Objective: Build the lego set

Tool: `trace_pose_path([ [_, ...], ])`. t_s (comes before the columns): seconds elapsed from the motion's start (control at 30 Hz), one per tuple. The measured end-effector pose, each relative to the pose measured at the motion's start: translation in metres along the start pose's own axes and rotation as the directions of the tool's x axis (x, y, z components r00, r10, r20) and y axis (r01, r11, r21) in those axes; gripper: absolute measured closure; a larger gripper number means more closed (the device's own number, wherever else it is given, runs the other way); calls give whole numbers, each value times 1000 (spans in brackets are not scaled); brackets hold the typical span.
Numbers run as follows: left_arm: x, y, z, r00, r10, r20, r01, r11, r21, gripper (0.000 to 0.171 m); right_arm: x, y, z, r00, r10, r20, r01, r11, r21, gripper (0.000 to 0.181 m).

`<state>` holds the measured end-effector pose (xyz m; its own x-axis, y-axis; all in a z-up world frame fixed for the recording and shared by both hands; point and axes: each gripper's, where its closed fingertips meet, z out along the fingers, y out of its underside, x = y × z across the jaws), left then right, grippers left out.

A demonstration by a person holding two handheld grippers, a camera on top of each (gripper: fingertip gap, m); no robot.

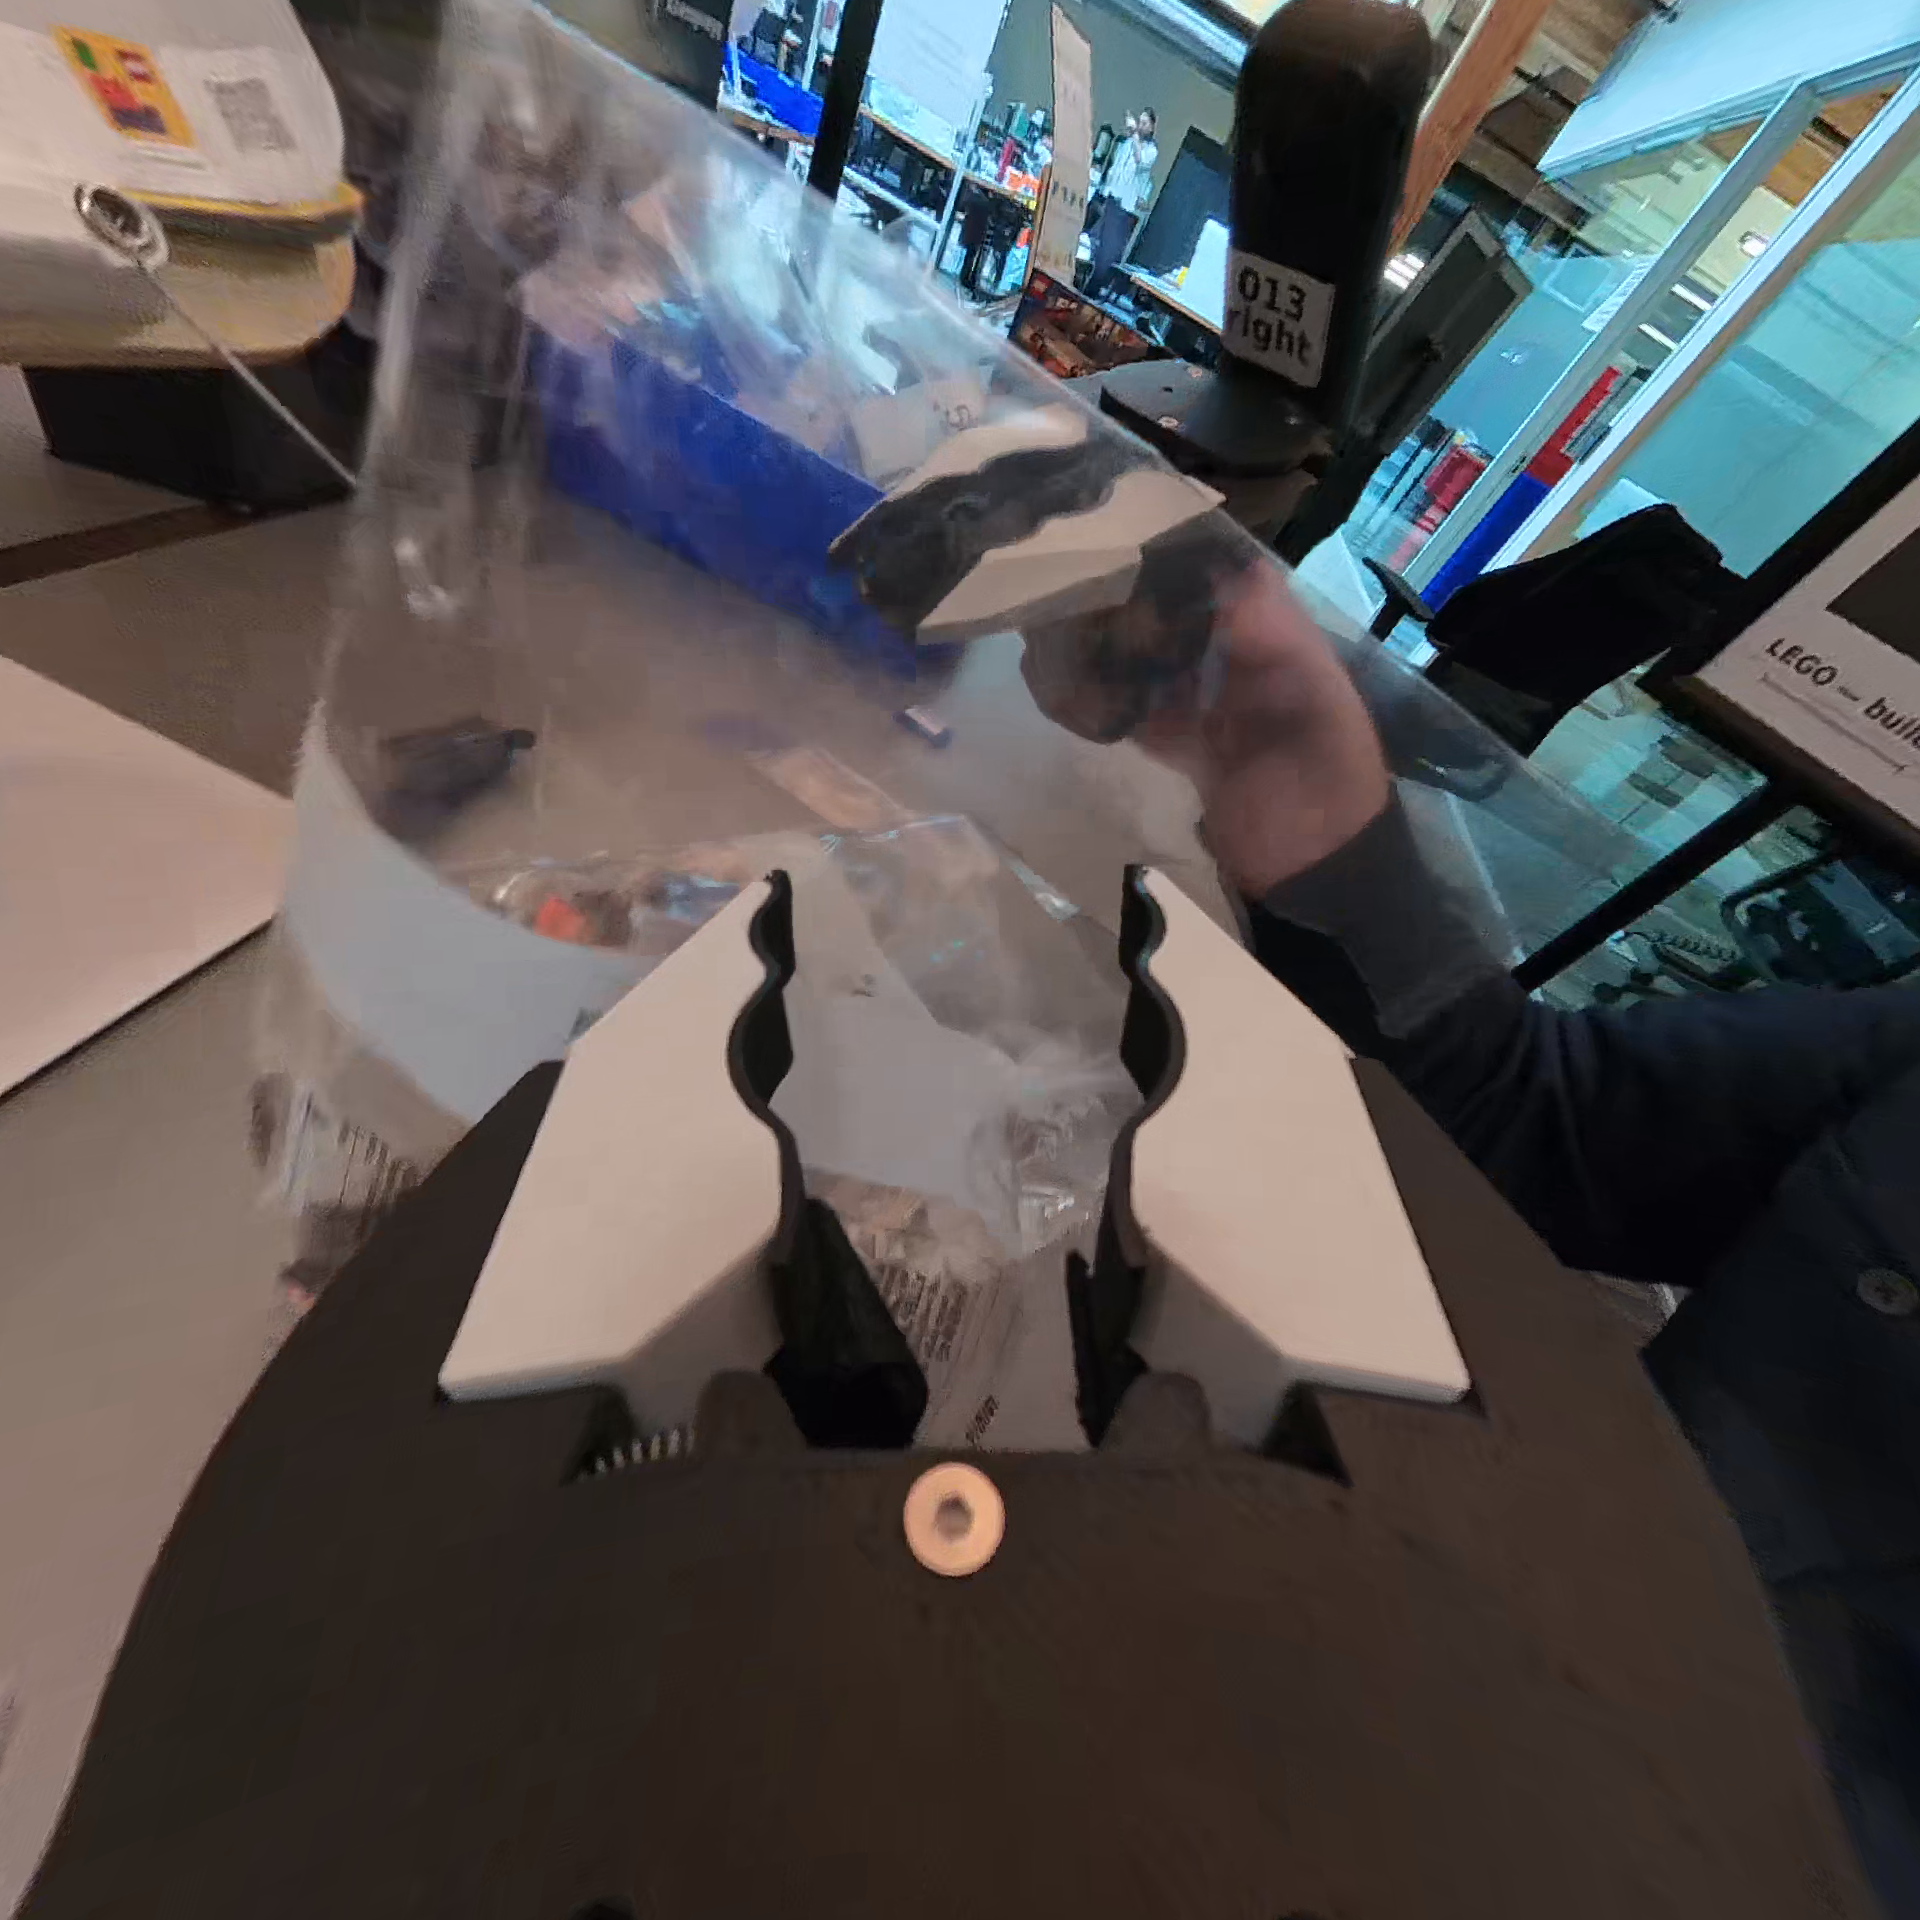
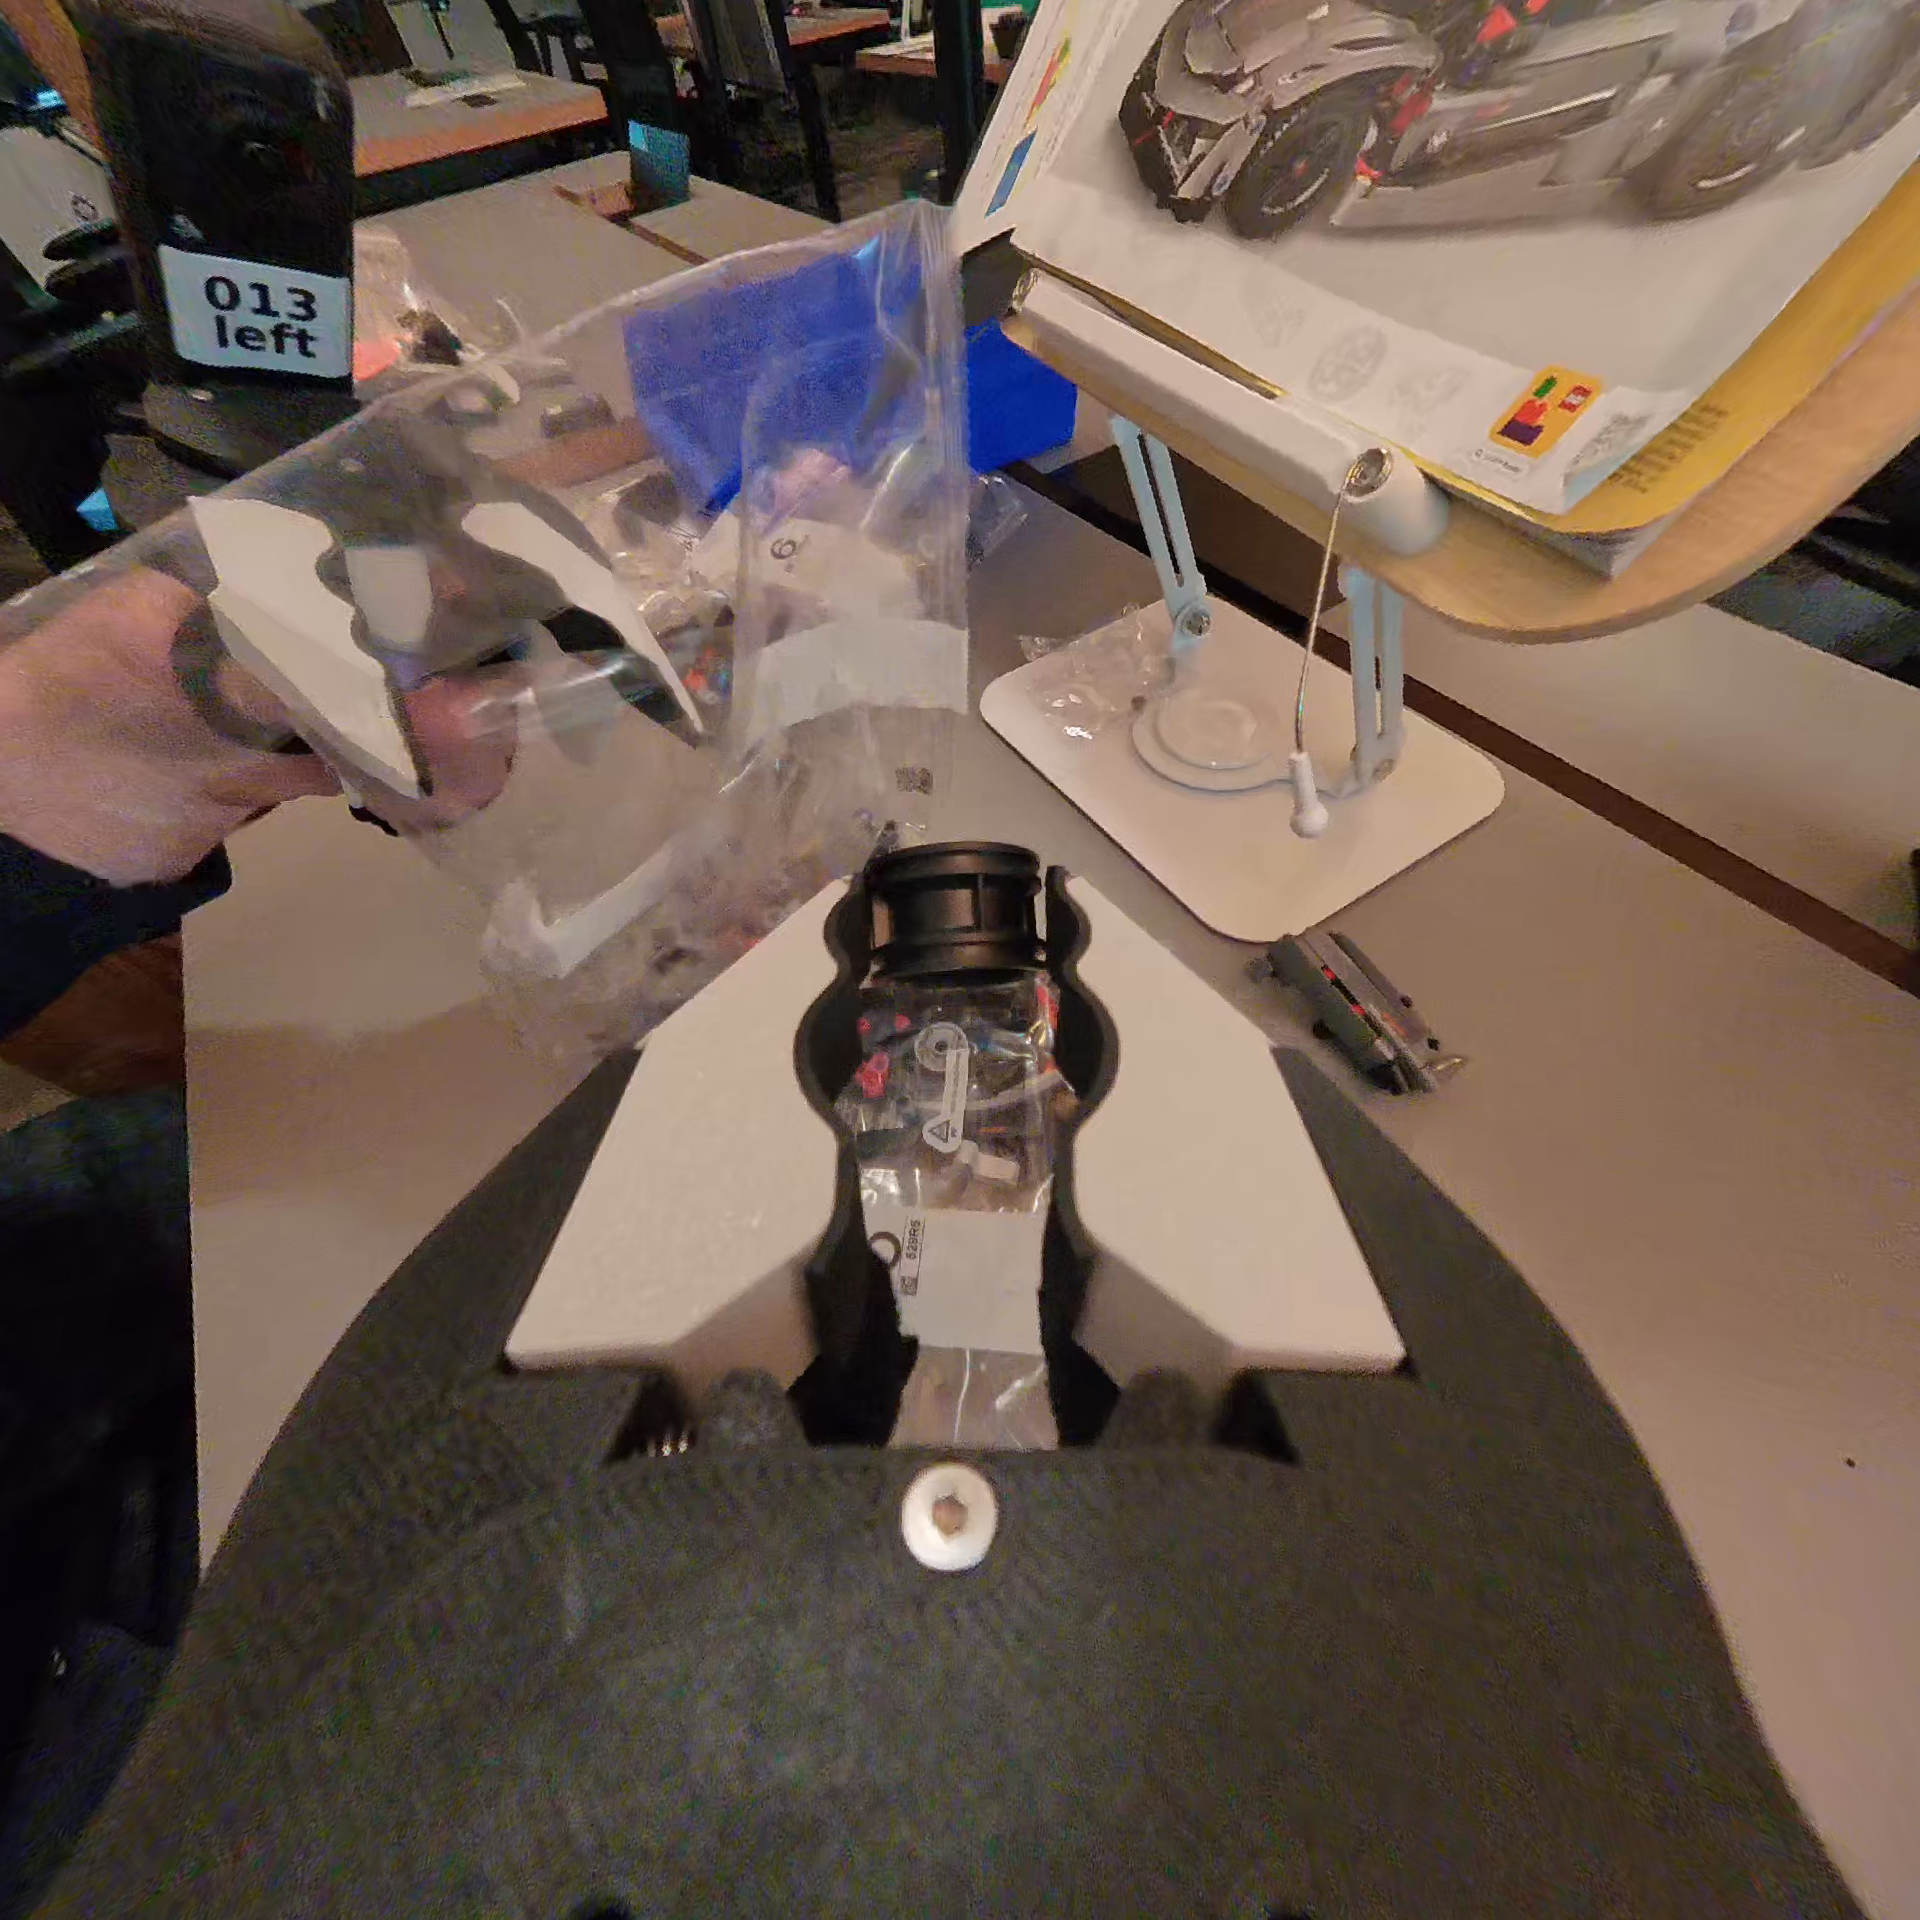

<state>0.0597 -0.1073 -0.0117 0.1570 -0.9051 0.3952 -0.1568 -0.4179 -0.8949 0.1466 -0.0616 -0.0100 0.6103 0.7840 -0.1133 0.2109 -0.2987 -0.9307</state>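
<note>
A large clear plastic bag hangs in the air between the two grippers, with smaller parts bags in its bottom. My left gripper is open, and the bag's plastic lies between and in front of its fingers. In the right wrist view the left gripper shows through the large bag. My right gripper is shut on a small parts bag, with a black round piece at its fingertips. It also shows in the left wrist view, seen through the plastic.
An instruction booklet rests on a white stand at the right. A blue bin stands behind the bag. A small grey built piece lies on the table. A white sheet lies at the left.
</note>
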Motion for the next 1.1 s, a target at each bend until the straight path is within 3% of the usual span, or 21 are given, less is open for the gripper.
trace_pose_path([
  [0.17,-6,12,-38,998,-6,63,5,1000,9,102,5,13,4,999,35,16,-35,999,-7,150],
  [0.23,-4,23,-40,998,-3,67,6,999,-52,91,0,15,9,998,39,46,-39,999,-15,150],
  [0.3,1,27,-40,999,-12,41,15,997,-76,87,-12,18,16,997,15,71,-13,999,-38,151],
  [0.37,-1,14,-45,998,-39,44,39,999,-18,89,-36,17,21,990,-27,137,34,998,-46,150],
  [0.47,7,2,-41,1000,-8,17,8,1000,2,103,-74,23,31,976,-84,201,101,992,-77,150],
  [0.57,24,2,-25,996,2,-85,-4,1000,-21,137,-94,29,39,972,-90,215,108,992,-72,150],
  [0.63,30,1,-16,991,-18,-136,16,1000,-17,144,-97,36,43,976,-72,205,91,992,-83,150],
  [0.7,38,-2,-11,987,30,-157,-31,1000,-3,171,-99,47,47,977,-60,203,83,990,-110,150],
  [0.9,39,-14,-8,985,110,-136,-115,993,-26,171,-77,83,39,993,-31,113,53,980,-192,150],
  [1.1,36,-56,-50,982,164,-92,-161,986,40,171,-58,126,43,998,-58,33,66,941,-333,150],
])
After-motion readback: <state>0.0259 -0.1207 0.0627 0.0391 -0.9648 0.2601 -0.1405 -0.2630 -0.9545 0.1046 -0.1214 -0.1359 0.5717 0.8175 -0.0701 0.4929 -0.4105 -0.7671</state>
